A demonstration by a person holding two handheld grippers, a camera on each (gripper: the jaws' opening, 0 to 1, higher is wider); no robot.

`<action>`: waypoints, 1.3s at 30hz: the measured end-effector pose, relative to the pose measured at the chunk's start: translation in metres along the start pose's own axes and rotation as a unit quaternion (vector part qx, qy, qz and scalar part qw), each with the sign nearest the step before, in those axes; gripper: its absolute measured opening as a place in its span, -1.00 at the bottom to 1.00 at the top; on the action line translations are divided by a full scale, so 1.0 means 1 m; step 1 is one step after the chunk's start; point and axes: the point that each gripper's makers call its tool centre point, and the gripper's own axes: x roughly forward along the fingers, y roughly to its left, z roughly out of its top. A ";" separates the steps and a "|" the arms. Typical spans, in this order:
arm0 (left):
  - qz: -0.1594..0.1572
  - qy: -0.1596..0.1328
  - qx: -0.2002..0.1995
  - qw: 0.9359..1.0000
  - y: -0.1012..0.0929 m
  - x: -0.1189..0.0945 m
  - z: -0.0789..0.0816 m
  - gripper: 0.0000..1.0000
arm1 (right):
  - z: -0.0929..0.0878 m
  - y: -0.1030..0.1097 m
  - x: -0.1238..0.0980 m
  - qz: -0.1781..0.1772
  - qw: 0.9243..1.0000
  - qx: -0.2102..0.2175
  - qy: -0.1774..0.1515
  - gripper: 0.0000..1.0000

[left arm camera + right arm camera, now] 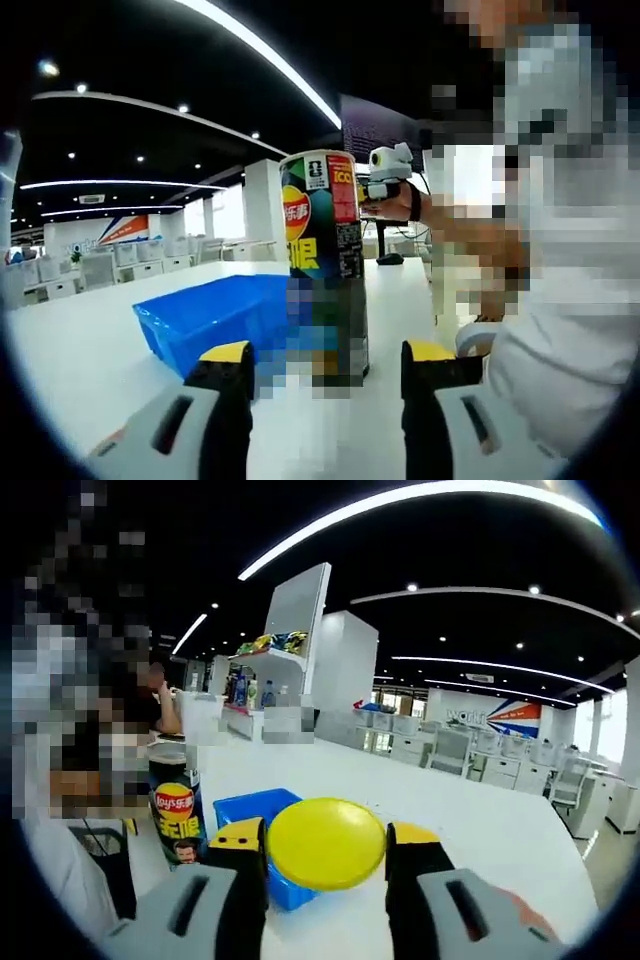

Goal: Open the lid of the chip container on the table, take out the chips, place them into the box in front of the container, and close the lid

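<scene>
The chip can (322, 262) stands upright on the white table (90, 370), just beyond my left gripper (328, 358). That gripper's jaws stand open to either side of the can's base without touching it. The blue box (212, 314) lies to the can's left. A hand holds my right gripper (388, 170) up beside the can's top. In the right gripper view, my right gripper (325, 845) is shut on the round yellow lid (326, 842). Behind it are the can (175, 806), whose top looks uncovered, and the blue box (250, 808).
The person (560, 300) stands close on the right of the left gripper view. A long white tabletop (480, 830) stretches away behind the box. Desks, chairs and shelves (270, 670) stand further off in the room.
</scene>
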 end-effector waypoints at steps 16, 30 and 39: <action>-0.004 0.002 0.002 1.000 -0.002 -0.001 0.005 0.21 | 0.038 0.042 0.025 0.072 0.997 -0.010 -0.014 -0.08; 0.002 0.010 -0.014 1.000 0.005 -0.001 0.009 0.21 | 0.050 0.084 0.034 0.141 0.990 -0.010 -0.022 -0.08; 0.006 0.013 -0.007 1.000 0.006 -0.003 0.013 0.21 | 0.058 0.114 0.043 0.190 0.982 0.003 -0.013 -0.07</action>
